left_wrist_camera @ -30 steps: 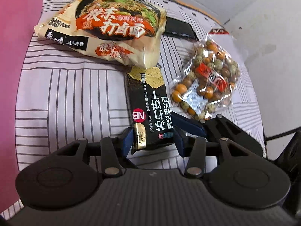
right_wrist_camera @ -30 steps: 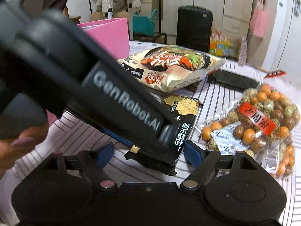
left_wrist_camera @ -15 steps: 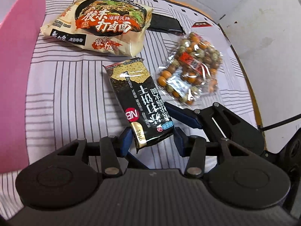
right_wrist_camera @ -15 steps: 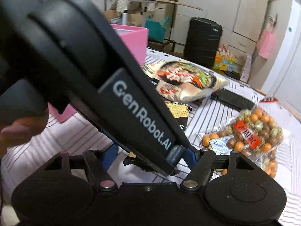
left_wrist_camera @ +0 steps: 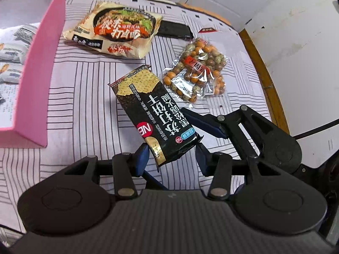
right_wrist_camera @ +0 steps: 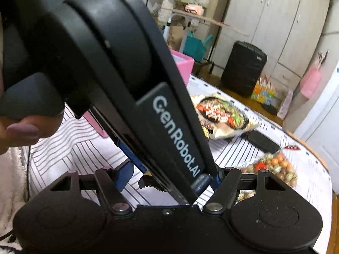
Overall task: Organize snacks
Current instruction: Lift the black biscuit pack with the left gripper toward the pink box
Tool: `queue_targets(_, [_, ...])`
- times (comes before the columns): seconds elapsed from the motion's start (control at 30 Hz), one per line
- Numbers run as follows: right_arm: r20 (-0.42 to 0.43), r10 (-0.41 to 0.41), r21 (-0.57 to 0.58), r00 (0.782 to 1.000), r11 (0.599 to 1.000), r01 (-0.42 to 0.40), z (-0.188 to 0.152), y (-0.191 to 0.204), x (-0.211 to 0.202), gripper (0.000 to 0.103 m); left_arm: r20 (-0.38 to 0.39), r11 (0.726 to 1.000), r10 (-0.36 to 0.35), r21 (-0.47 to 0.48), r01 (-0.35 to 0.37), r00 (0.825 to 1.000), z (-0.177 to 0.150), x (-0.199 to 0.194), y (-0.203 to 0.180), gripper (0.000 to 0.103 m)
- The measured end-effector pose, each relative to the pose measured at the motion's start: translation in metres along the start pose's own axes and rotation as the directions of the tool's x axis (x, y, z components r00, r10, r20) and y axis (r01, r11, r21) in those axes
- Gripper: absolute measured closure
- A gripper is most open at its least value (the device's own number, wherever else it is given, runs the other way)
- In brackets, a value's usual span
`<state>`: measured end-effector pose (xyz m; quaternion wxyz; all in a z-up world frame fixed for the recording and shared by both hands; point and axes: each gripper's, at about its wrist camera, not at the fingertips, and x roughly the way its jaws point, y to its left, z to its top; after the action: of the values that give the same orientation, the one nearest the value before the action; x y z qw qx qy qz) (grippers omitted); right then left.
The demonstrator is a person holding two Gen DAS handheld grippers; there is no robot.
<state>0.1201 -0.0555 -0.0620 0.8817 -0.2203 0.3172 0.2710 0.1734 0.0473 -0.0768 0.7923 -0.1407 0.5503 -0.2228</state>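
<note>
Black glossy foil, that's the cracker pack [left_wrist_camera: 155,118], long and flat with a yellow cracker picture at its far end. In the left wrist view the left gripper [left_wrist_camera: 170,158] pinches the near end of that pack, blue pads pressed on both edges, and the pack hangs tilted above the striped tablecloth [left_wrist_camera: 80,89]. Beyond the pack lies a puffy cream noodle bag [left_wrist_camera: 118,33], crinkly plastic. Right of the pack sits a clear bag of round coated nuts [left_wrist_camera: 197,72], lumpy and shiny. Left of the pack stands a pink box [left_wrist_camera: 40,67], smooth straight walls, with pale wrapped packets inside. The right gripper [left_wrist_camera: 203,120] shows just right of the pack, one blue finger beside its edge.

Right wrist view: the matte black body of the other tool fills the middle, and a hand [right_wrist_camera: 19,131] grips its handle. The right gripper [right_wrist_camera: 171,180] has its jaws partway apart, a serrated pack end between the pads; whether they touch it can't be told. Noodle bag [right_wrist_camera: 224,114] and nuts [right_wrist_camera: 275,167] lie beyond.
</note>
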Motion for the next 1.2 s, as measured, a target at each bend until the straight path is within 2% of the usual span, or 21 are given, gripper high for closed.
queue_targets(0.4, [0.094,0.029,-0.103,0.995,0.995,-0.019,0.005,0.005,-0.040,0.030,0.085,0.999,0.037,-0.010,-0.037,0.996,-0.009,-0.055,-0.008,0.058])
queue_targets(0.63, [0.115,0.057,-0.158,0.992,0.987,-0.039,0.006,0.001,-0.030,0.030,0.126,0.997,0.069,-0.053,-0.062,0.990,-0.002,-0.066,0.010,0.059])
queue_targets(0.83, [0.150,0.063,-0.234,0.987,0.972,-0.027,0.037,0.021,-0.035,0.031,0.171,0.993,0.091,-0.084,-0.078,0.981,0.008,-0.087,0.025,0.060])
queue_targets(0.93, [0.203,0.066,-0.271,0.977,0.962,-0.009,0.056,0.030,-0.029,0.031,0.211,0.990,0.123,-0.089,-0.106,0.970,0.018,-0.107,0.033,0.060])
queue_targets(1.03, [0.272,0.092,-0.309,0.958,0.951,-0.004,0.073,0.040,-0.023,0.031,0.265,0.982,0.182,-0.102,-0.160,0.947,0.026,-0.130,0.043,0.060])
queue_targets(1.1, [0.307,0.134,-0.317,0.942,0.948,-0.031,0.084,0.043,-0.015,0.031,0.300,0.970,0.237,-0.129,-0.207,0.924,0.029,-0.144,0.054,0.060])
queue_targets(1.2, [0.327,0.192,-0.321,0.925,0.944,-0.083,0.094,0.051,0.008,0.031,0.310,0.951,0.300,-0.175,-0.256,0.902,0.035,-0.151,0.077,0.060])
